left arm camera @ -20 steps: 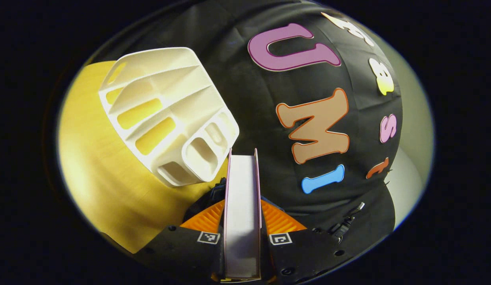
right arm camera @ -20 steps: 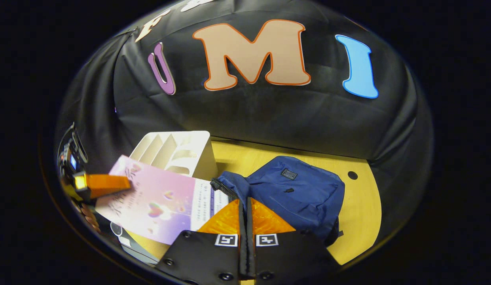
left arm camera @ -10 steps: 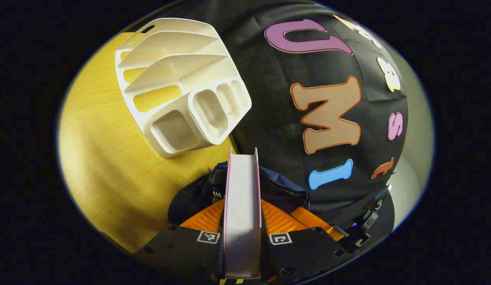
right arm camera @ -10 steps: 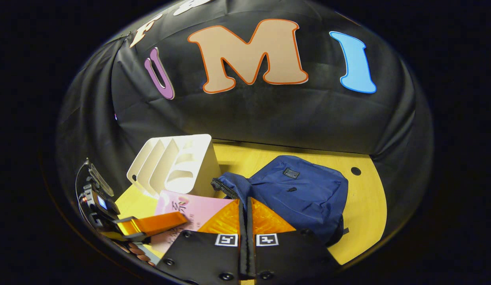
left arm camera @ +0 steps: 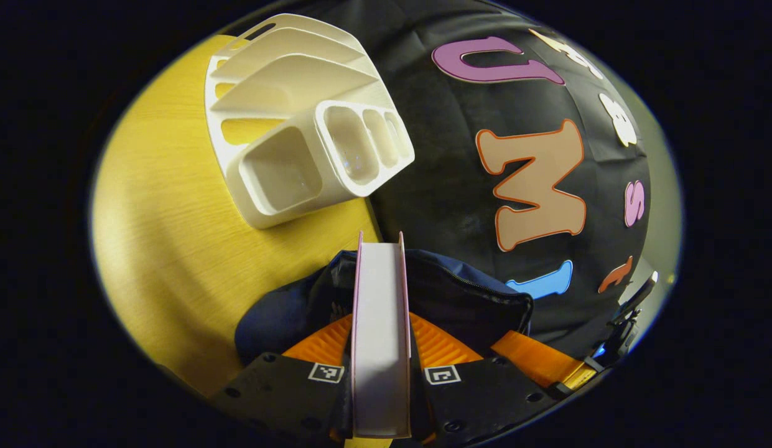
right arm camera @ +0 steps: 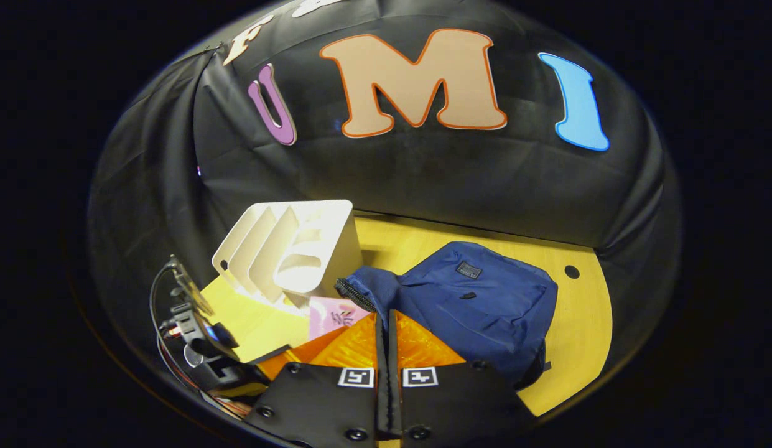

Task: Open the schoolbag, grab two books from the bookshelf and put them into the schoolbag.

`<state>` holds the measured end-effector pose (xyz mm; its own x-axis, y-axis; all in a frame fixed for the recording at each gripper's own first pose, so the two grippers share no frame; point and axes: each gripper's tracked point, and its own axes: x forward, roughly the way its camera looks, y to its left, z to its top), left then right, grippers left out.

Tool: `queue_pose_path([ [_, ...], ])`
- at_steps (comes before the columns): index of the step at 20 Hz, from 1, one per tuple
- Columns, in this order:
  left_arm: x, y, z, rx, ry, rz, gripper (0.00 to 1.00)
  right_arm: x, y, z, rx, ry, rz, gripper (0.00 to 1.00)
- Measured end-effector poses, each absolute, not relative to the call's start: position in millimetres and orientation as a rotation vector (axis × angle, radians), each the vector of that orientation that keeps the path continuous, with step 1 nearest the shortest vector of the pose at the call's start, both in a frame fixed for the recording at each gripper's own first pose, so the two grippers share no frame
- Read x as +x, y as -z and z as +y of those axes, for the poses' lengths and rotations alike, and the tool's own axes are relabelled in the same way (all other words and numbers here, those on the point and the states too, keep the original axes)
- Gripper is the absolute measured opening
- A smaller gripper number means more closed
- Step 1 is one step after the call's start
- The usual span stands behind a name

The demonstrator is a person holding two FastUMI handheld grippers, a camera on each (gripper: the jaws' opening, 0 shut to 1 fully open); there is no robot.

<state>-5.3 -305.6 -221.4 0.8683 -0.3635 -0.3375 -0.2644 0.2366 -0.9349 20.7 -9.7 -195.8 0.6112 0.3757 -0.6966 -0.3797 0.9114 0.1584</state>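
Observation:
My left gripper (left arm camera: 381, 323) is shut on a pink-covered book (left arm camera: 379, 280), seen edge-on with its white pages toward me. The book's far end sits over the open mouth of the dark blue schoolbag (left arm camera: 466, 305). In the right gripper view the schoolbag (right arm camera: 479, 298) lies on the table, and only a corner of the pink book (right arm camera: 330, 314) shows beside its zipper edge. My right gripper (right arm camera: 386, 317) is shut, pinching the bag's rim. The white bookshelf (left arm camera: 298, 118) stands with bare slots behind the bag.
The yellow wooden table (left arm camera: 168, 236) runs left of the bag. The bookshelf (right arm camera: 292, 249) stands close to the bag's left. A small round hole (right arm camera: 571, 272) marks the table at the far right. The black cloth wall closes off the back.
My left gripper has carried the book away from the bookshelf and down to the bag's open mouth. In the right gripper view most of the pink cover has dropped out of sight. The right gripper stayed put.

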Motion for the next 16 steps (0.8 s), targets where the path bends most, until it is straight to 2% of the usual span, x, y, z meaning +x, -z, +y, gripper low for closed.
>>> queue_pose_path([
  [2,0,229,-322,-1.36,0.079,0.573,0.33,17,197,-7,-0.023,-0.457,0.804,0.0],
  [3,1,234,-330,-1.362,0.084,0.585,0.33,14,196,-6,-0.027,-0.466,0.807,0.03],
  [12,23,250,-376,-1.311,0.163,0.632,0.35,7,194,-8,-0.027,-0.506,0.813,0.03],
  [14,22,252,-378,-1.262,0.182,0.642,0.41,10,192,-12,0.007,-0.5,0.823,0.03],
  [16,13,256,-379,-1.207,0.214,0.707,0.37,13,192,-13,0.031,-0.49,0.831,0.03],
])
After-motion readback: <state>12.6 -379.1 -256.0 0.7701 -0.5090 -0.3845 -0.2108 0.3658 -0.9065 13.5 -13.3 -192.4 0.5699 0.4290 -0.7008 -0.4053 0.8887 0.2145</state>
